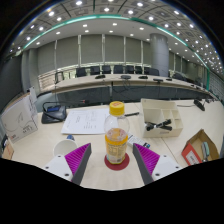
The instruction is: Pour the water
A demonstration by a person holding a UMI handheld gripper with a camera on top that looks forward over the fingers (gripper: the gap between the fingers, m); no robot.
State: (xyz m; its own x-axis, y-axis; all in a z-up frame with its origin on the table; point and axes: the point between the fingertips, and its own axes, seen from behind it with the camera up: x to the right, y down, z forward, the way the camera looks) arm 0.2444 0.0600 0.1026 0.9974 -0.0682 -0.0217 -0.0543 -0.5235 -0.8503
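Note:
A clear plastic bottle (117, 133) with a yellow cap and yellowish label stands upright on a round dark red coaster (117, 160) on the white table (160, 150). My gripper (113, 160) is open, its purple-padded fingers (78, 159) on either side of the bottle's base with a gap on each side. The bottle stands between the fingers on its own support. A white cup (65, 147) sits on the table to the left of the left finger.
Papers (84, 122) lie behind the bottle. A white tray (162, 118) stands to the right, a brown cardboard box (200, 146) at the near right, a dark tablet (53, 112) and a white box (17, 117) to the left. Rows of desks and chairs fill the room beyond.

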